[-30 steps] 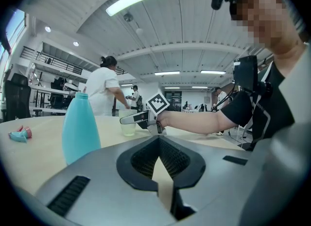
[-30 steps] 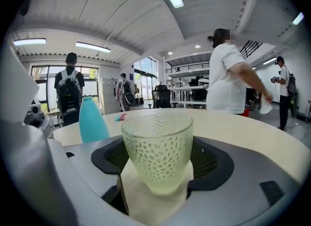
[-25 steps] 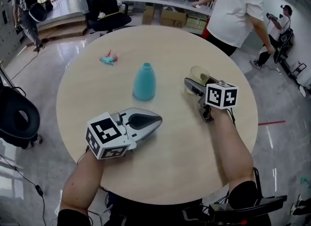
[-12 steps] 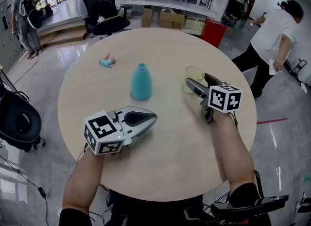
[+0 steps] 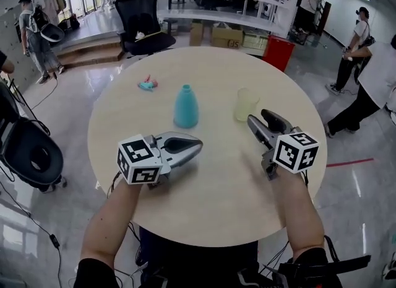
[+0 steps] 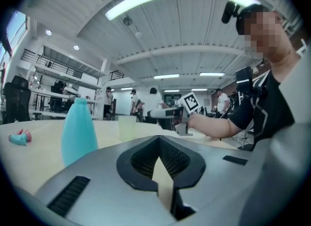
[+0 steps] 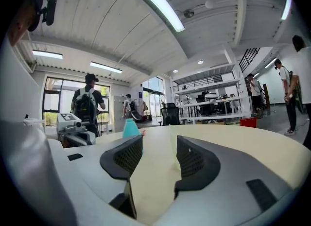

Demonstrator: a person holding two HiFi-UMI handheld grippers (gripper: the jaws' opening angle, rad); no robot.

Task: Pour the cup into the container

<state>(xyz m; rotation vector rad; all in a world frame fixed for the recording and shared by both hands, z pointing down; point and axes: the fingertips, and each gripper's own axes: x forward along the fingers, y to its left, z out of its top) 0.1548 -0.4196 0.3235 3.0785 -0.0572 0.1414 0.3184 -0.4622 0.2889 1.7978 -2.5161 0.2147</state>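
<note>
Grey hand-held grippers (image 5: 199,147) (image 5: 259,118), black-and-white marker cubes (image 5: 140,159) (image 5: 295,152)

Table (image 5: 204,206): round, pale wood-look top, and three loose things are sitting on it right now.
Teal bottle (image 5: 185,106): standing upright with its narrow neck up, a little past the table's middle. It is the landmark here.
Cup (image 5: 245,104): pale and see-through, upright, to the right of the teal bottle in the head view. It is near the bottle but not touching, roughly level with it.
Small teal-and-pink item (image 5: 147,85): lying flat, beyond the teal bottle and off to its left, well clear of it and closer to the far rim. It is too small to tell what it is.
</note>
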